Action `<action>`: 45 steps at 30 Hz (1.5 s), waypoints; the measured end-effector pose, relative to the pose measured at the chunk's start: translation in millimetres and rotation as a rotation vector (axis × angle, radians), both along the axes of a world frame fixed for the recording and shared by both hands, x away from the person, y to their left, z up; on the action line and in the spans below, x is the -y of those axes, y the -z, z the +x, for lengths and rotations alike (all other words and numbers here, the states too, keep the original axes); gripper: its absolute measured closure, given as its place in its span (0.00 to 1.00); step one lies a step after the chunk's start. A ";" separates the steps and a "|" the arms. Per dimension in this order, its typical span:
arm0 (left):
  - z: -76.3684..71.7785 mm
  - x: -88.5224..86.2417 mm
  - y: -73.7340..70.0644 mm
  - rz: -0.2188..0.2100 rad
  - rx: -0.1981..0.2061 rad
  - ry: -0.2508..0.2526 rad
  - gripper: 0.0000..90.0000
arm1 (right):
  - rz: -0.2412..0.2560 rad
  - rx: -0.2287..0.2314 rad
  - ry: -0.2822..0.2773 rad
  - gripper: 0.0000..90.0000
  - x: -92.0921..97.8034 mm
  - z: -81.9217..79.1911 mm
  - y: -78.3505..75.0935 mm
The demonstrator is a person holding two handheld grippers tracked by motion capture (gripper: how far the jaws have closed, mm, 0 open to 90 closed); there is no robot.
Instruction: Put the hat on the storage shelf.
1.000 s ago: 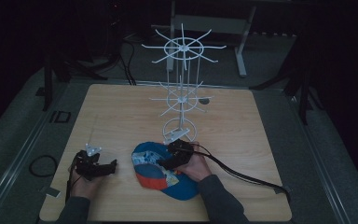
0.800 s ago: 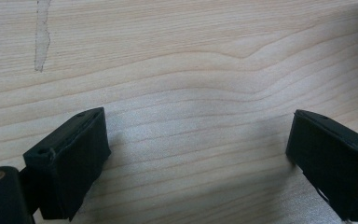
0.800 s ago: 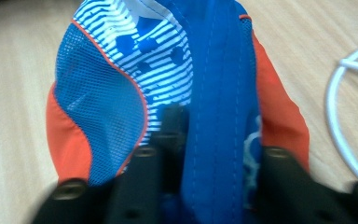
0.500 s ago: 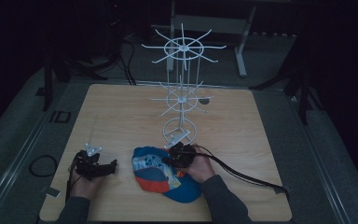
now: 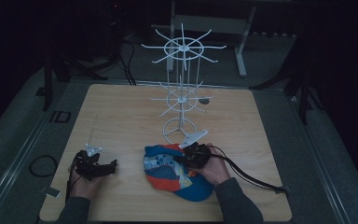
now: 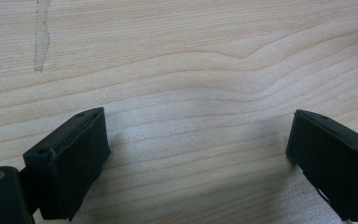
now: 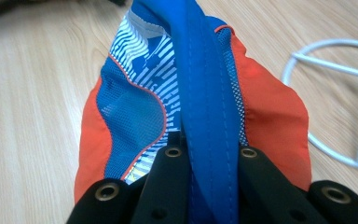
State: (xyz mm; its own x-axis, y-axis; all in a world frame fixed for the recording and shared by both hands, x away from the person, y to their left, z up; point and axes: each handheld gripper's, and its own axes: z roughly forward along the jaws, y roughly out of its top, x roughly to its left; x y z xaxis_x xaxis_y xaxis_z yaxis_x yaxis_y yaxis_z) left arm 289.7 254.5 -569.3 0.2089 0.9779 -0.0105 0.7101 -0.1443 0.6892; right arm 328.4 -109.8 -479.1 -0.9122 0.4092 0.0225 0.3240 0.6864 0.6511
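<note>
A blue, orange and striped cap [image 5: 175, 173] lies near the table's front edge, in front of the white wire rack [image 5: 182, 95]. My right gripper [image 5: 190, 157] is shut on the cap; in the right gripper view its two black jaws pinch a blue stitched band of the cap [image 7: 209, 116]. The rack's ring base [image 7: 335, 98] lies just to the right of the cap there. My left gripper [image 5: 103, 166] rests at the front left, apart from the cap, open. Its fingers [image 6: 70, 158] stand wide apart over bare wood in the left gripper view.
The wooden table [image 5: 121, 116] has free room at the left and back. The rack's spokes [image 5: 200, 46] spread out at two levels above the middle. A black cable [image 5: 247, 175] trails from the right gripper to the table's right front edge.
The right gripper has shifted slightly over the cap's near-right side and the cap has bunched up a little. The left gripper has stayed in place.
</note>
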 end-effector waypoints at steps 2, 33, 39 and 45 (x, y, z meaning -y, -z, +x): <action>-0.1 0.1 0.0 0.000 0.001 -0.001 0.07 | -0.002 -0.005 0.004 0.98 7.2 -1.6 -0.7; -0.5 0.6 0.4 -0.001 0.005 -0.004 0.07 | 0.185 0.021 0.124 0.98 106.6 -13.5 -32.4; -0.6 0.8 0.4 -0.001 0.006 -0.005 0.07 | 0.205 0.031 0.131 0.98 114.2 -14.2 -40.6; -0.6 0.7 0.5 -0.001 0.006 -0.005 0.07 | 0.212 0.040 0.137 0.98 119.8 -15.1 -47.3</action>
State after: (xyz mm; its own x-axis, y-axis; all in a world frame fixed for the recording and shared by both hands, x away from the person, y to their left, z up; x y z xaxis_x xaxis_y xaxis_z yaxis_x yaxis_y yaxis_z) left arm 289.1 253.7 -569.8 0.2044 0.9788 -0.0106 0.7065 -0.1400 0.6937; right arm 313.3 -229.5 -431.8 -0.8504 0.5190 0.0862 0.3757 0.4844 0.7900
